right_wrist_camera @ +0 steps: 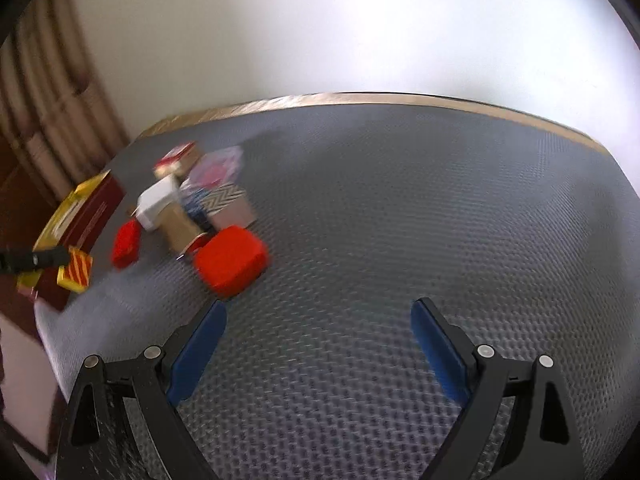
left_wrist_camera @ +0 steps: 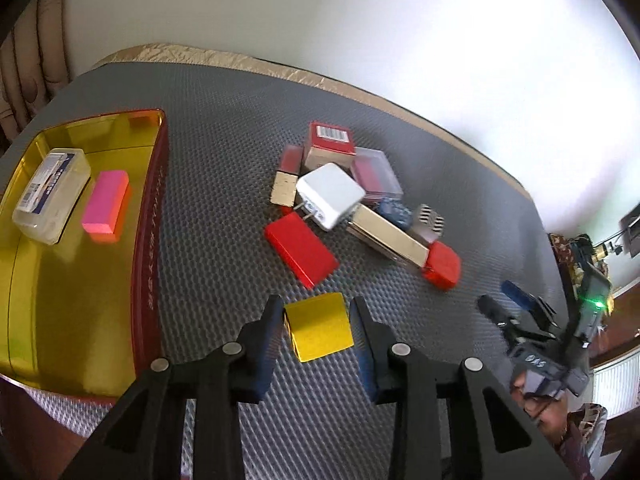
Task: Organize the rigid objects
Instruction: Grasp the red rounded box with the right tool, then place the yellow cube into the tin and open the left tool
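My left gripper is shut on a small yellow box, held above the grey mat; the box also shows in the right wrist view with red stripes on one face. A red tin with a gold inside stands to the left and holds a clear plastic case and a pink block. A pile of small boxes lies mid-mat, with a white charger, a red box and a red block. My right gripper is open and empty over bare mat, right of the pile.
The grey textured mat covers the table, with a gold edge at the back against a white wall. The right gripper also shows in the left wrist view at the mat's right side. A radiator is at far right.
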Motion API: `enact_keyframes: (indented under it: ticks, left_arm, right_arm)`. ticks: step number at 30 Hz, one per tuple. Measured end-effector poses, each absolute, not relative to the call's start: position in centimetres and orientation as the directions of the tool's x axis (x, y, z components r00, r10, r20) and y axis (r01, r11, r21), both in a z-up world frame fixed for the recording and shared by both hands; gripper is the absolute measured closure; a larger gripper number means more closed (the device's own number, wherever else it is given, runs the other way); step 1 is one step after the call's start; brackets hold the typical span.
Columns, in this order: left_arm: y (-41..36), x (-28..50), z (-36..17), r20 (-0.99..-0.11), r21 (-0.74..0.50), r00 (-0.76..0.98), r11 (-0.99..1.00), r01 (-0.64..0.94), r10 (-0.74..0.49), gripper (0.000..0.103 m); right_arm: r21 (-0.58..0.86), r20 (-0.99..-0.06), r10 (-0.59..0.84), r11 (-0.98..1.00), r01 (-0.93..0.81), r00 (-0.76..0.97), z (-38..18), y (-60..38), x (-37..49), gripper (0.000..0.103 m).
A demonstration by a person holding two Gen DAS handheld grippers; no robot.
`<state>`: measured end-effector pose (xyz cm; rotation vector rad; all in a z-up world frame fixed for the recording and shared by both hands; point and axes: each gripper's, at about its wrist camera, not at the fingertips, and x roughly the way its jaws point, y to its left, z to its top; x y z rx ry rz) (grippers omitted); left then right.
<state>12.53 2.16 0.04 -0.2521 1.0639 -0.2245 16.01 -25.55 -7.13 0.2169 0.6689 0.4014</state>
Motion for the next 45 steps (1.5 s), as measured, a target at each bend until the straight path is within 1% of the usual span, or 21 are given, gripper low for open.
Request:
enact_keyframes:
  ticks: [4,8,15,16,17,18,20,22,26,29,32,36,41,45]
  left_arm:
    - [2.0,11.6,1.1,-0.825,-0.321,0.469,0.945,0.07,-0.315,0.069]
    - [2.5,10.9,2.2,-0.814,-0.342,0.478,0.937,0.069,-0.332,0.069]
    - [4.3,10.4,3.6,-0.808,-0.369,0.481,0.929,0.036,-0.34,0.069]
    - [4.4,10.3,3.7,-0.808,-0.369,0.482,0.929,0.035,-0.339,0.069]
    - [4.6,10.1,3.9,-0.809,-0.366,0.483,0.93,0.034,-0.336,0.069]
    - [4.8,9.9,4.0,-0.81,-0.363,0.484,0.931,0.031,-0.332,0.069]
    - [5.1,9.6,4.3,-0.806,-0.366,0.49,0.93,0.026,-0.331,0.069]
    - [5.4,9.4,4.4,-0.806,-0.365,0.493,0.931,0.024,-0.329,0.069]
    - [6.6,8.8,4.7,-0.804,-0.375,0.498,0.927,0.001,-0.326,0.069]
    - [8.3,8.1,5.3,-0.798,-0.381,0.515,0.924,-0.028,-0.314,0.069]
    - [10.6,7.8,6.3,-0.794,-0.36,0.546,0.931,-0.065,-0.269,0.069]
    - [13.7,8.3,7.0,-0.8,-0.293,0.573,0.949,-0.115,-0.178,0.069]
    - [16.2,11.7,6.0,-0.819,-0.226,0.565,0.961,-0.161,-0.098,0.069]
    - [17.1,15.8,4.3,-0.836,-0.202,0.544,0.964,-0.171,-0.078,0.069]
  right_arm:
    - [0.261,-0.558,0.474,0.879,-0.398,0.681,-6.1,-23.6,16.6,0.011]
    - [0.216,-0.591,0.485,0.865,-0.453,0.644,-6.1,-22.2,18.4,0.011]
    - [0.15,-0.621,0.511,0.822,-0.549,0.595,-5.9,-19.7,21.0,0.012]
    - [0.148,-0.623,0.519,0.812,-0.564,0.584,-5.9,-19.4,21.3,0.016]
    - [0.144,-0.629,0.524,0.805,-0.575,0.575,-6.0,-19.1,21.5,0.022]
    - [0.131,-0.636,0.52,0.801,-0.585,0.57,-6.1,-18.8,21.6,0.024]
    - [0.104,-0.635,0.51,0.801,-0.59,0.58,-6.0,-18.5,21.5,0.045]
    - [0.116,-0.631,0.518,0.799,-0.59,0.577,-5.9,-18.7,21.5,0.054]
    - [0.136,-0.614,0.521,0.81,-0.571,0.593,-6.1,-19.4,20.8,0.055]
    - [0.15,-0.584,0.517,0.826,-0.543,0.625,-6.3,-20.0,19.2,0.055]
    - [0.179,-0.553,0.513,0.842,-0.508,0.656,-6.2,-20.8,18.0,0.055]
    - [0.236,-0.525,0.497,0.865,-0.442,0.691,-6.1,-22.3,17.8,0.055]
    - [0.269,-0.515,0.487,0.873,-0.406,0.706,-6.1,-23.3,18.0,0.055]
    - [0.27,-0.517,0.485,0.875,-0.403,0.706,-6.2,-23.2,18.0,0.055]
